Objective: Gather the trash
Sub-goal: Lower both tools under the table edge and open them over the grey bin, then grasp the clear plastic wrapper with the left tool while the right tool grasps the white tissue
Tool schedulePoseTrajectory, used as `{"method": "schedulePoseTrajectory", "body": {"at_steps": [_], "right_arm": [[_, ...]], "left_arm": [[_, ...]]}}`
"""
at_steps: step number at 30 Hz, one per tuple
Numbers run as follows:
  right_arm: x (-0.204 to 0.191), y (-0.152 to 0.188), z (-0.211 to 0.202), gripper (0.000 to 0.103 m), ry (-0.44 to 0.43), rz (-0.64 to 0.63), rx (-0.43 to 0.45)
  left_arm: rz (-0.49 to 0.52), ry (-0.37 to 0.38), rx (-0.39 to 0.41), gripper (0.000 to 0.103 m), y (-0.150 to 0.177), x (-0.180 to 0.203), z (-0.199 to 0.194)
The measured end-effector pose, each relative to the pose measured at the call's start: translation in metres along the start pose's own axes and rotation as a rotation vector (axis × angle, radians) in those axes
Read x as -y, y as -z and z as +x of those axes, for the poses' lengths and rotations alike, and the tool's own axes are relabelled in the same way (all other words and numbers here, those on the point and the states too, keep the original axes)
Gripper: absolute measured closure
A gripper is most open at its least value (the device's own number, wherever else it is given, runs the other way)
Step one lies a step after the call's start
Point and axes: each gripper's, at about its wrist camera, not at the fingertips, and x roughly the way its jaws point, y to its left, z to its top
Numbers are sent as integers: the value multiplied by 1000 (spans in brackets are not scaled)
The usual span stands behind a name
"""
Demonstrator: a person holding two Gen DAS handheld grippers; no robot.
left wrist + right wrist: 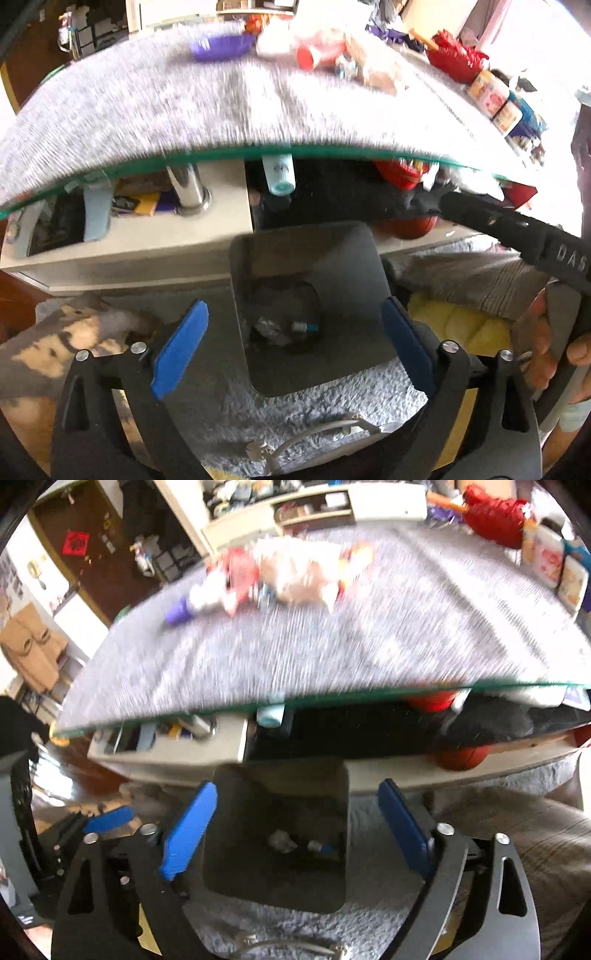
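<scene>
A dark grey square bin (pixel 332 258) (pixel 229 849) stands on the shaggy rug in front of the glass table. At its bottom lie a crumpled pale wad (pixel 267 326) (pixel 282 840) and a small bottle with a blue cap (pixel 304 326) (pixel 321 846). My left gripper (pixel 295 306) hangs open over the bin, nothing between its blue pads. My right gripper (pixel 297 786) is open above the same bin and empty; its black body (pixel 535 236) and the hand holding it show in the left wrist view. A blurred pile of wrappers and bags (pixel 332 51) (pixel 291 576) lies on the tabletop.
The glass tabletop's green edge (pixel 295 151) (pixel 332 696) overhangs a cluttered lower shelf (pixel 147 236). A purple bowl (pixel 218 48), red basket (pixel 456 55) and tins (pixel 495 99) stand on the table. A white cable (pixel 314 435) lies on the rug, a yellow cushion (pixel 461 325) beside the bin.
</scene>
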Motion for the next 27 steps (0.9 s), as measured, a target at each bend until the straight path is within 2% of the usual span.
{"method": "schedulePoseTrajectory", "body": {"at_steps": [4, 12, 15, 18, 23, 26, 27], "right_arm": [[1, -27, -23, 12, 17, -21, 62], [-7, -80, -28, 12, 54, -104, 118], [-11, -99, -25, 12, 76, -129, 138], [-14, -120, -19, 12, 87, -144, 152], [-14, -148, 0, 12, 89, -156, 144], [-13, -158, 13, 17, 82, -160, 137], [-12, -160, 17, 22, 79, -160, 133]], "left_arm": [[-18, 19, 46, 10, -19, -1, -23], [18, -38, 111, 10, -78, -4, -49], [34, -42, 119, 10, -100, -4, -51], [50, -78, 135, 10, -125, -7, -48], [50, -89, 148, 10, -165, -14, -38], [50, -82, 160, 11, -181, -17, -28], [52, -78, 161, 12, -184, -17, -26]]}}
